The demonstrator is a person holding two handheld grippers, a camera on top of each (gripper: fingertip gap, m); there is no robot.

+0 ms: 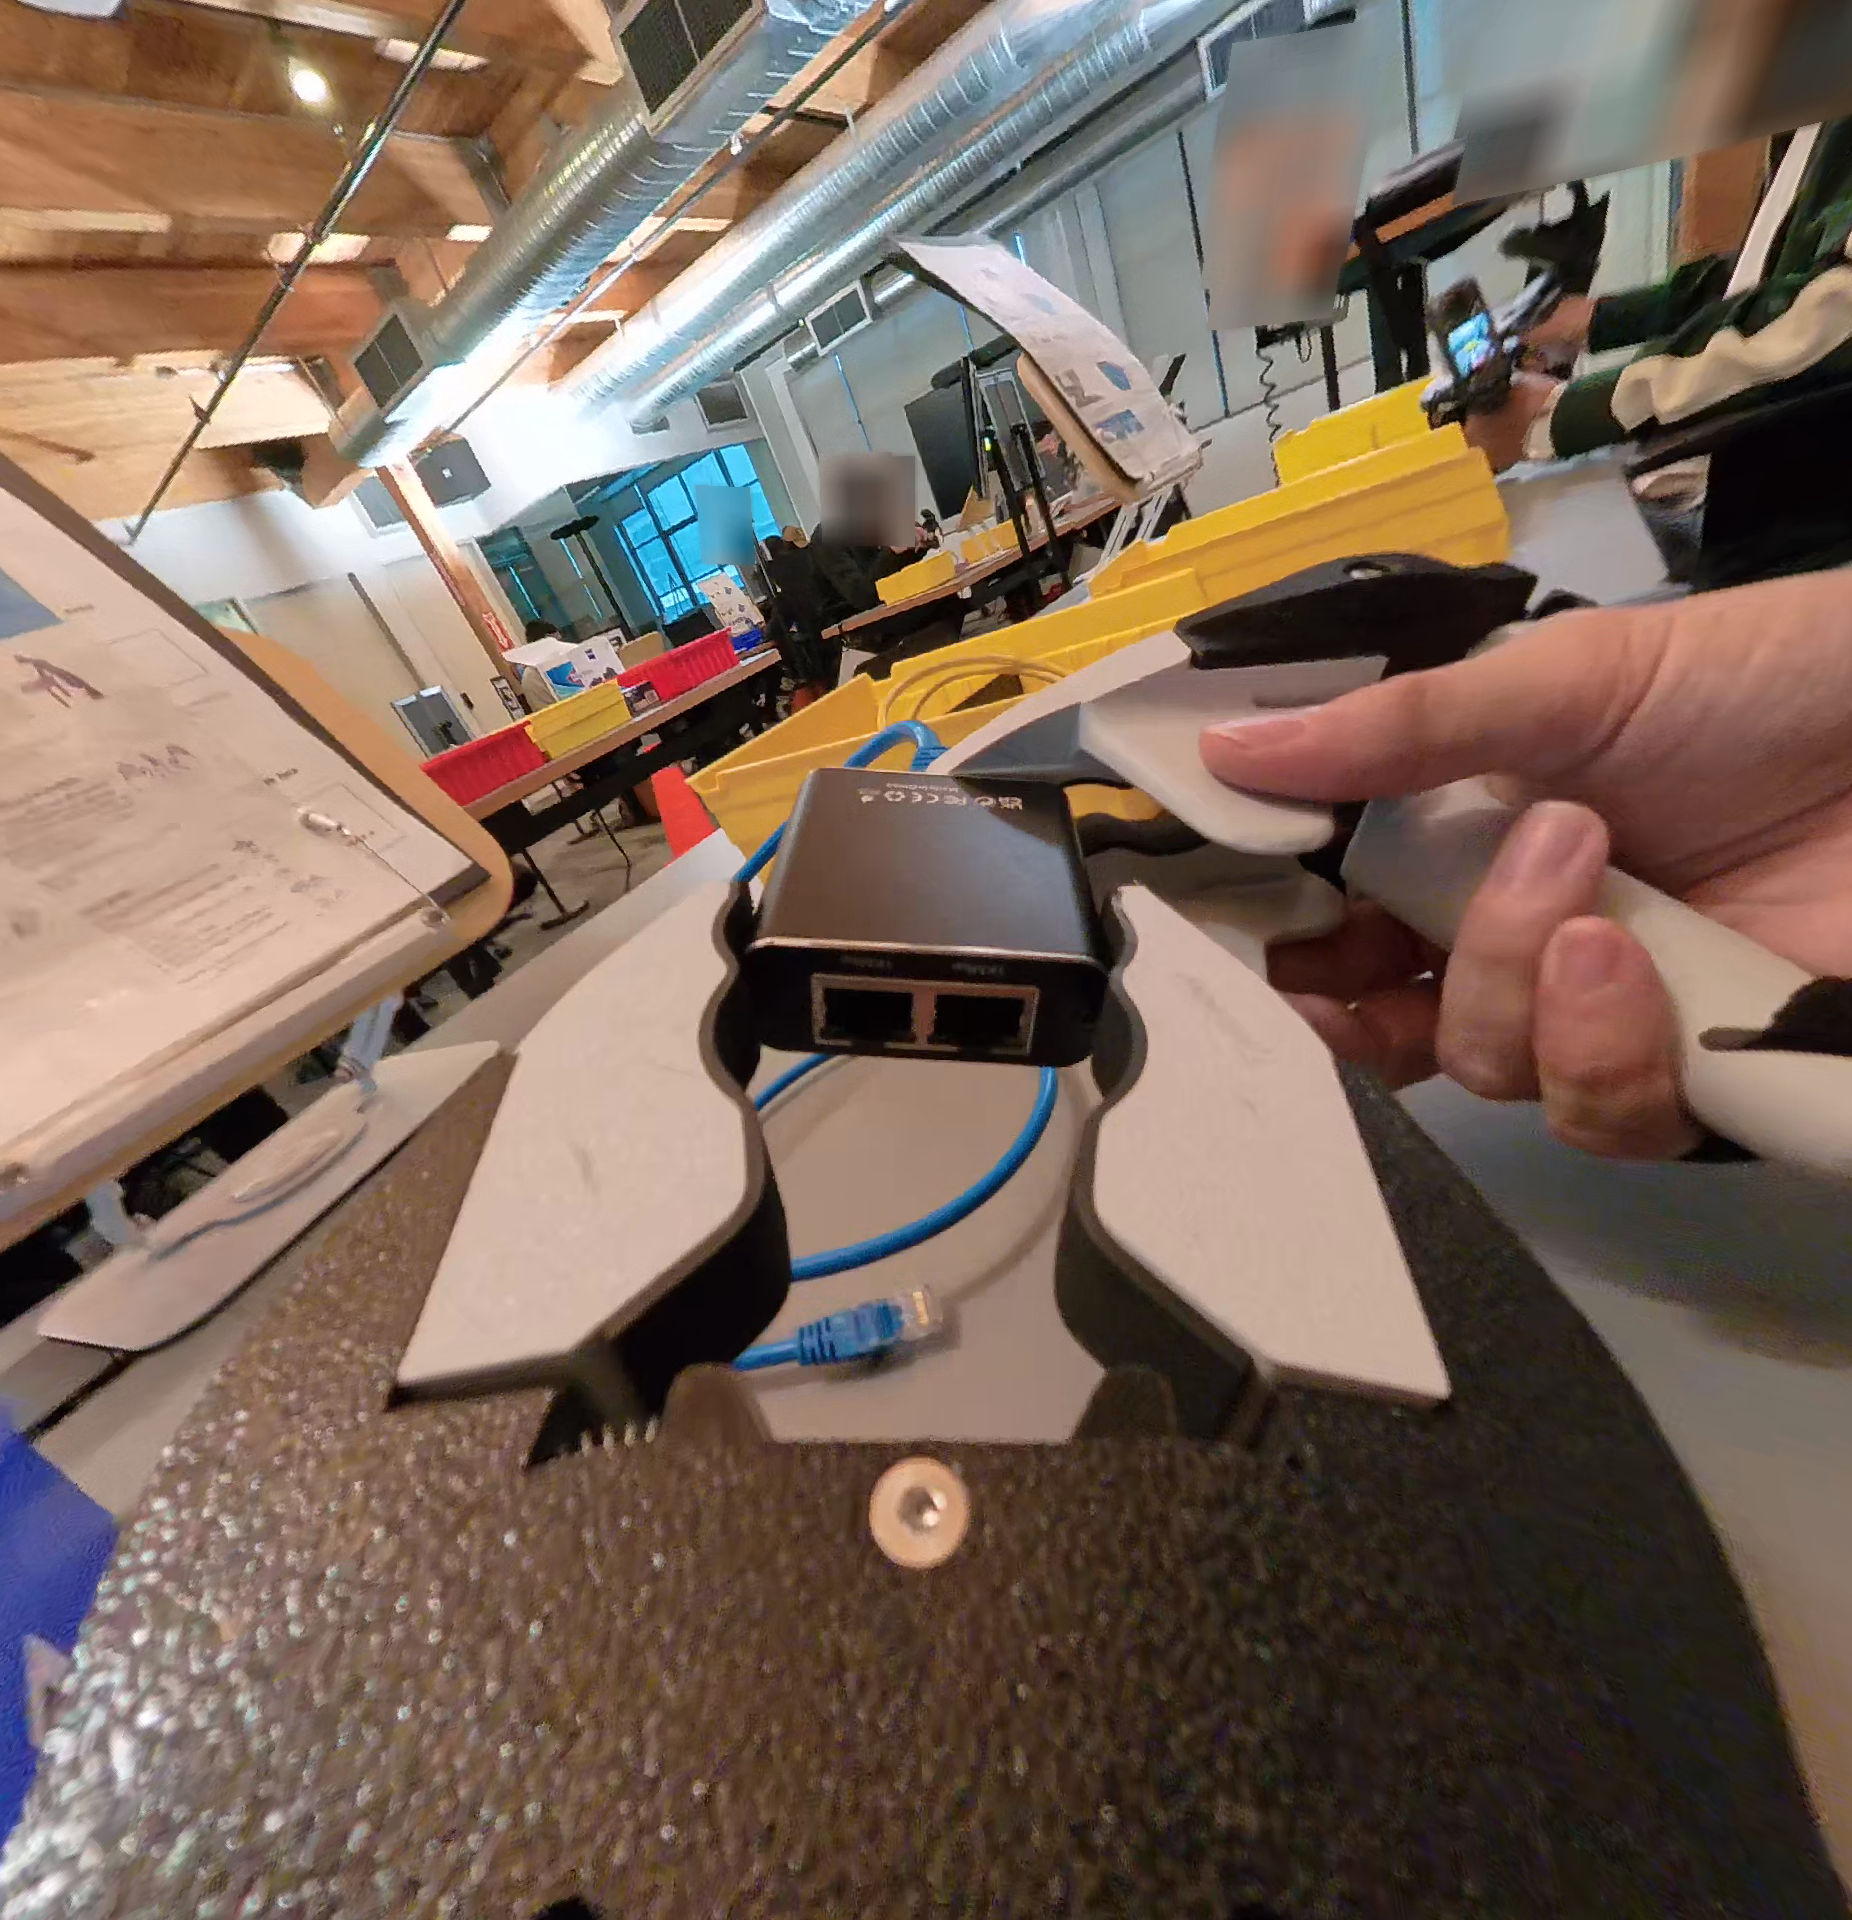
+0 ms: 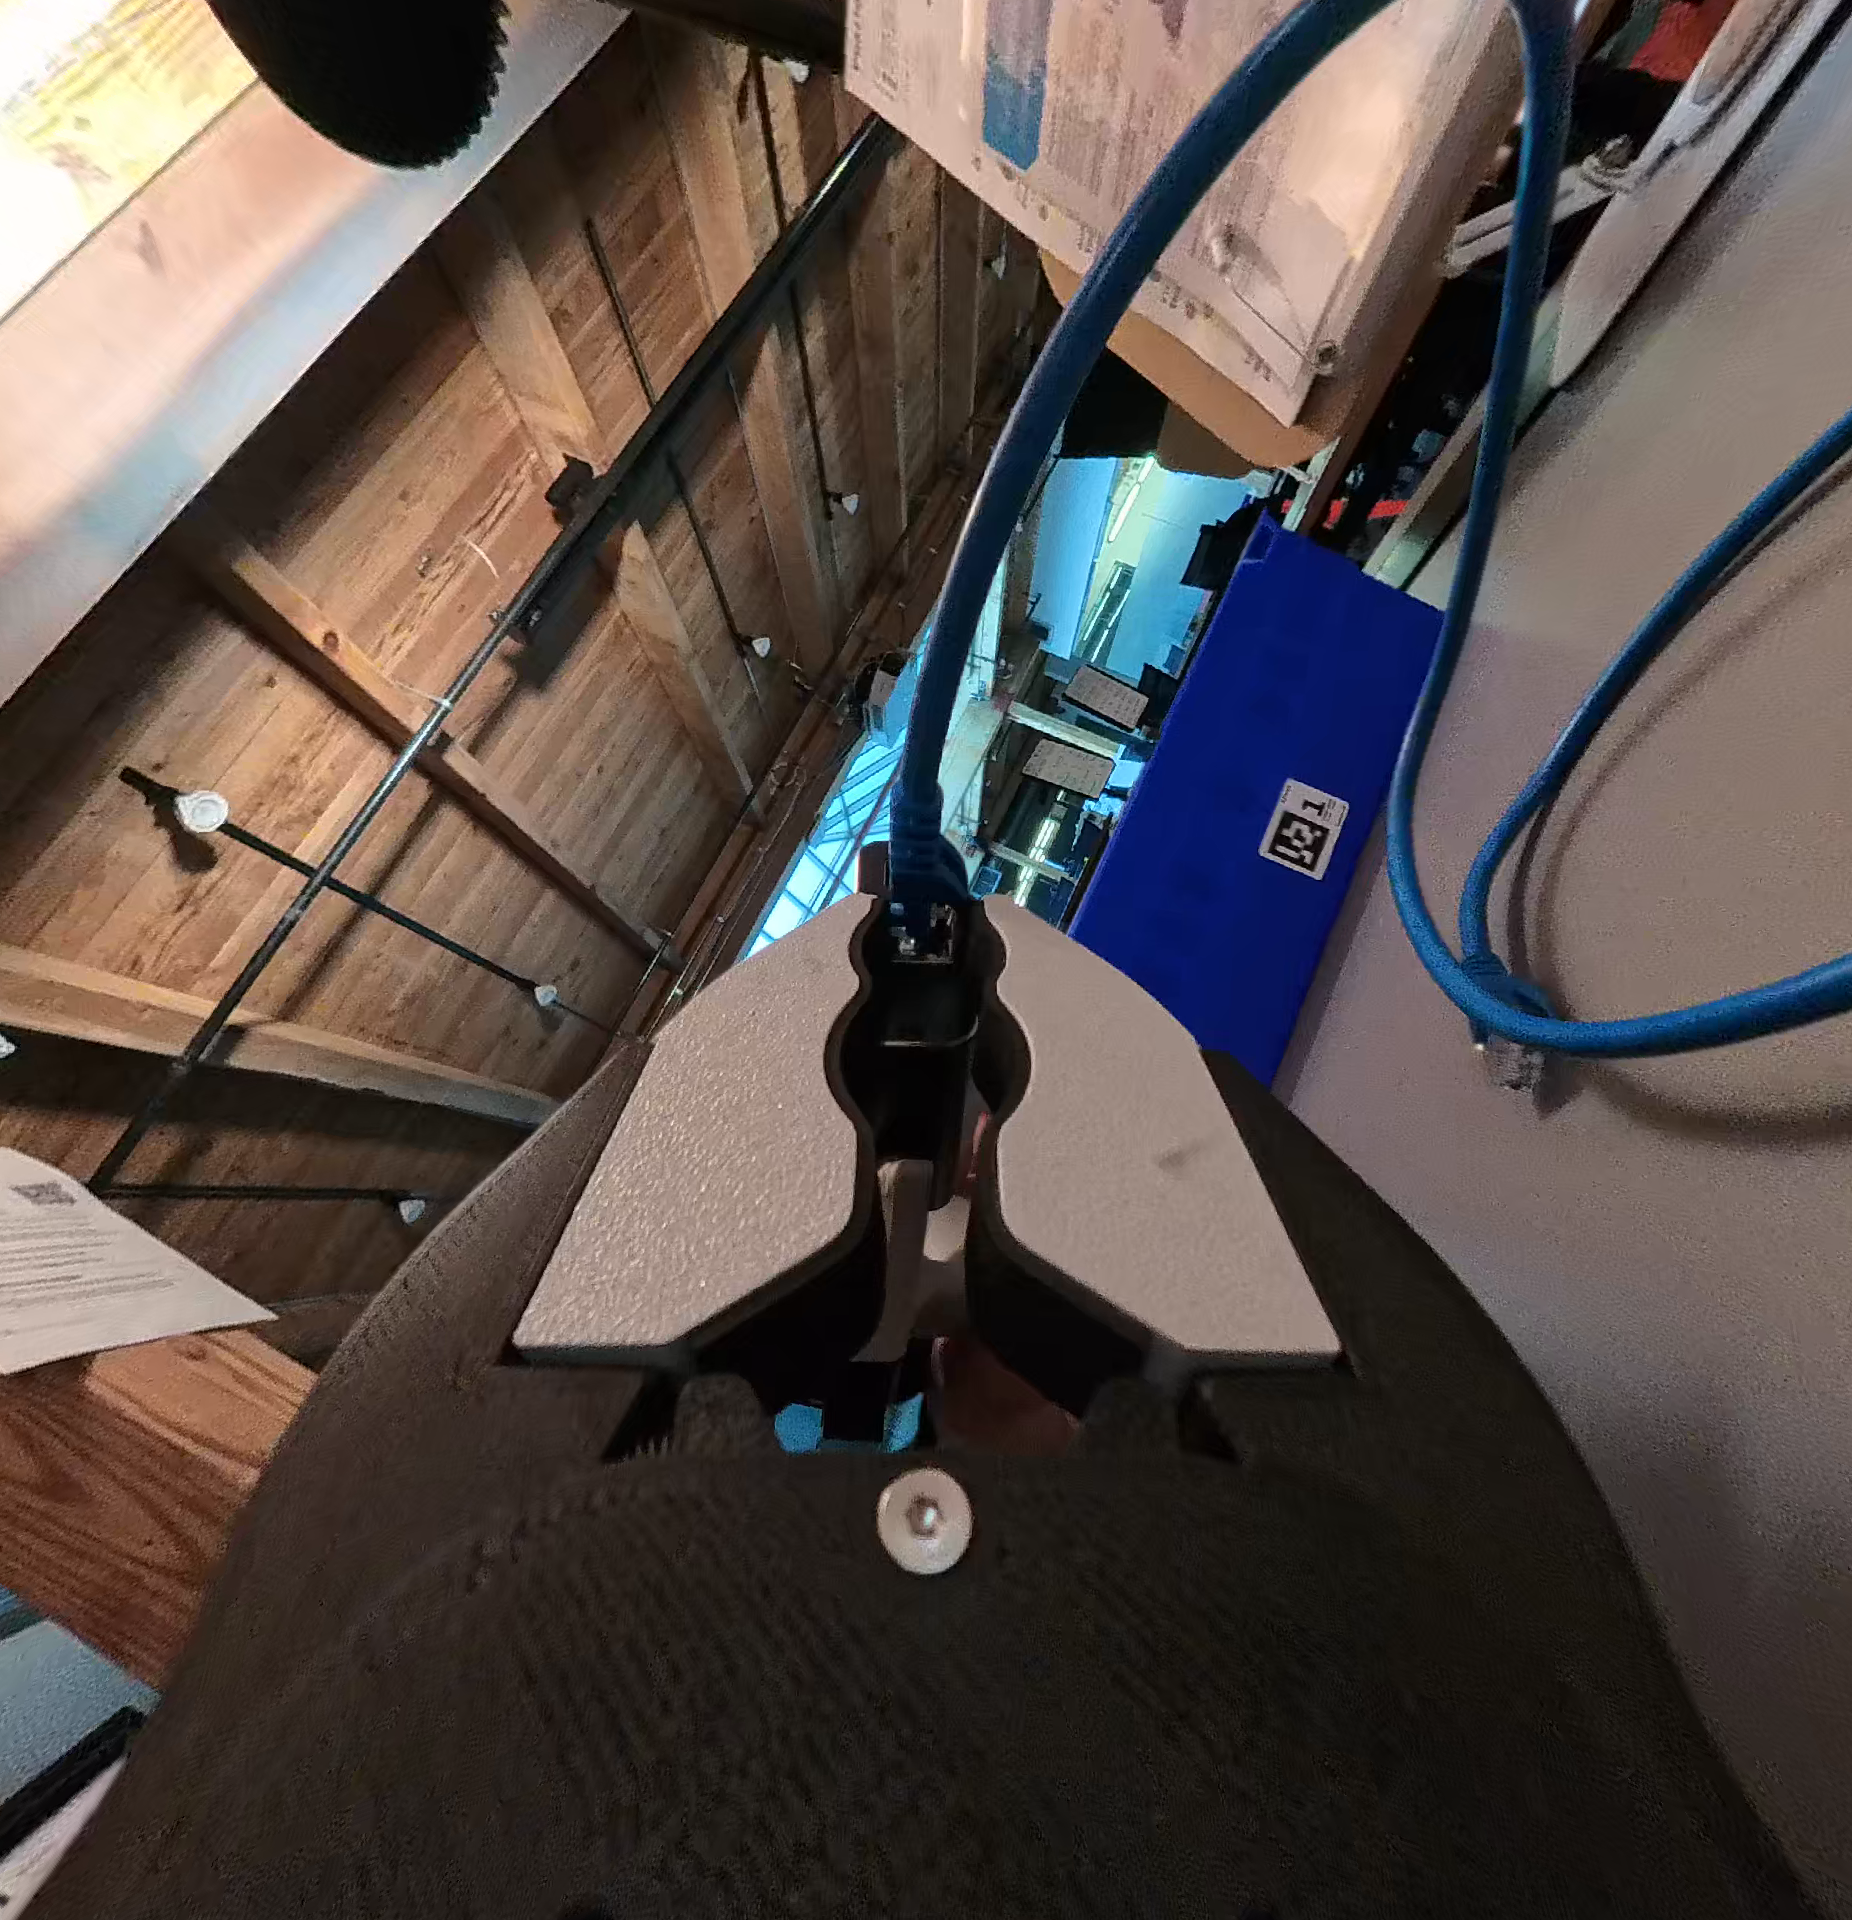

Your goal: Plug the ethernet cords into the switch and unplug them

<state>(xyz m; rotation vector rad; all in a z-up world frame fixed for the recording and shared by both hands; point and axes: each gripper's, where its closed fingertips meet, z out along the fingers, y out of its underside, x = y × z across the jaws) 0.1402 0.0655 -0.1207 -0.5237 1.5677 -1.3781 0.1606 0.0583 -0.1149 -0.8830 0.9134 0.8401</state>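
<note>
My left gripper (image 1: 927, 920) is shut on the sides of a black switch (image 1: 922, 862) and holds it above the grey table (image 1: 1649, 1382). Its two near ports (image 1: 924, 1013) face the camera and are empty. My right gripper (image 1: 1098, 779), held by a hand (image 1: 1628, 831), reaches in from the right at the switch's far end. In the right wrist view this gripper (image 2: 922, 920) is shut around the blue cord's plug (image 2: 924, 883), which sits in a port on the switch's black end (image 2: 906, 1039). A loose blue plug (image 1: 880, 1330) lies on the table; it also shows in the right wrist view (image 2: 1504, 1049).
A clipboard stand with papers (image 1: 174, 831) leans in at the left. Yellow bins (image 1: 1317, 561) stand behind the switch. A blue bin (image 2: 1244, 790) sits at the table's edge. Blue cord loops (image 2: 1441, 831) lie on the table. A person's sleeve (image 1: 1732, 343) is at the far right.
</note>
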